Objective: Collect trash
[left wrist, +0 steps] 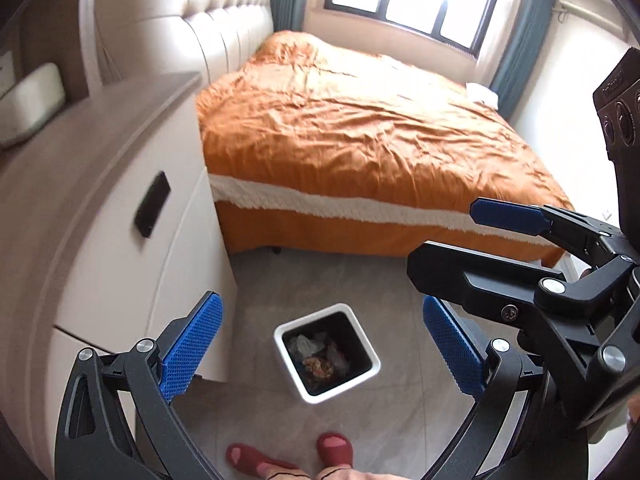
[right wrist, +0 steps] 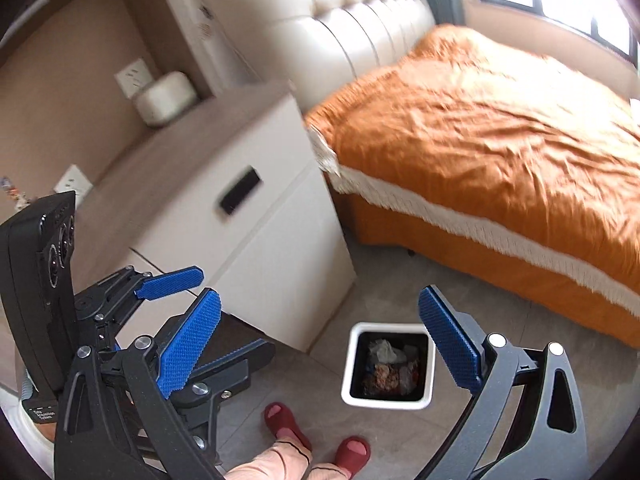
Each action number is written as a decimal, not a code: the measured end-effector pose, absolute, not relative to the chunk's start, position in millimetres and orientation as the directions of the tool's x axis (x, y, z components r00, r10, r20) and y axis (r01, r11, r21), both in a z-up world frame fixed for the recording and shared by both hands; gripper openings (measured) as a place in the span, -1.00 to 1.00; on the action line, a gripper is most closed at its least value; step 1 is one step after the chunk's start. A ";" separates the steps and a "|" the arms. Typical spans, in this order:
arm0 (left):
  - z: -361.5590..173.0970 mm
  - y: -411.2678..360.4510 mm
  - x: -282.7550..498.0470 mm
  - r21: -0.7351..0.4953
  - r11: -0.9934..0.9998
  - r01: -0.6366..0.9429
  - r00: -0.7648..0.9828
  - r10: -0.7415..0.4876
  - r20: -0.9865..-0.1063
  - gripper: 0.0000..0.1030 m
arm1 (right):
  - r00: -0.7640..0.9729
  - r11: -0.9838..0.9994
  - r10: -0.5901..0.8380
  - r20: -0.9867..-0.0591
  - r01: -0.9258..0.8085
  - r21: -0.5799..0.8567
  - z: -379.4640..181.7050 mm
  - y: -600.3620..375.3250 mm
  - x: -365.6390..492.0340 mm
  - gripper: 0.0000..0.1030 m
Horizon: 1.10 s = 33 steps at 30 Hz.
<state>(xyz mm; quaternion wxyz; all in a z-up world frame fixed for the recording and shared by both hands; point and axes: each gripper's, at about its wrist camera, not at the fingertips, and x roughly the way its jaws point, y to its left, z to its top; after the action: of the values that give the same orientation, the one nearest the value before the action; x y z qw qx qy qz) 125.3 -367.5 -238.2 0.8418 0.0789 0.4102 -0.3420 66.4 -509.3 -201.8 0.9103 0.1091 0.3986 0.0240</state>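
Bin (left wrist: 372, 356), white, trash inside, sits low centre of frame on the floor; left hand-held gripper (left wrist: 324, 344) and right hand-held gripper (right wrist: 320, 344) both spread apart, empty.

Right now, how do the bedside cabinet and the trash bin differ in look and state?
The bedside cabinet is far larger than the trash bin, towering over it. The cabinet is closed, with a dark recessed handle; the bin is open-topped, showing crumpled trash inside. The cabinet has a brownish top; the bin has a black interior. Both have white outsides and stand on the tiled floor beside the bed.
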 end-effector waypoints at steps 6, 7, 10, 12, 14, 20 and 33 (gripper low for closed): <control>-179.2 -323.8 106.9 -0.110 0.844 0.525 0.572 -0.445 -0.688 0.91 | 0.732 0.970 0.240 -0.637 -0.157 0.185 -140.0 -463.4 71.7 0.92; -172.9 -314.5 104.2 -0.108 0.858 0.502 0.592 -0.432 -0.681 0.91 | 0.732 0.966 0.258 -0.631 -0.180 0.186 -134.3 -457.9 73.5 0.92; -153.3 -284.5 98.0 -0.108 0.897 0.428 0.649 -0.388 -0.654 0.91 | 0.730 0.950 0.311 -0.609 -0.258 0.176 -115.1 -433.8 78.0 0.92; -140.1 -260.6 94.7 -0.095 0.922 0.376 0.689 -0.346 -0.637 0.91 | 0.724 0.939 0.339 -0.600 -0.299 0.170 -105.7 -416.4 80.0 0.92; -128.1 -233.3 90.1 -0.077 0.940 0.332 0.716 -0.305 -0.628 0.91 | 0.730 0.926 0.369 -0.576 -0.339 0.164 -95.2 -395.3 79.8 0.92; -97.9 -158.1 73.5 -0.012 0.979 0.205 0.787 -0.172 -0.593 0.91 | 0.715 0.884 0.454 -0.532 -0.438 0.164 -73.3 -327.2 77.1 0.92; -80.4 -38.0 41.3 0.002 0.996 0.086 0.832 -0.071 -0.550 0.91 | 0.672 0.808 0.528 -0.520 -0.585 0.064 -52.2 -192.9 56.8 0.92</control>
<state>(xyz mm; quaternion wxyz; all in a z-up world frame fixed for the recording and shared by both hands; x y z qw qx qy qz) 41.3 -37.9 -80.4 0.9570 0.0132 0.2868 -0.0410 56.8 -192.9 -52.2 0.9128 -0.0542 0.2665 0.3048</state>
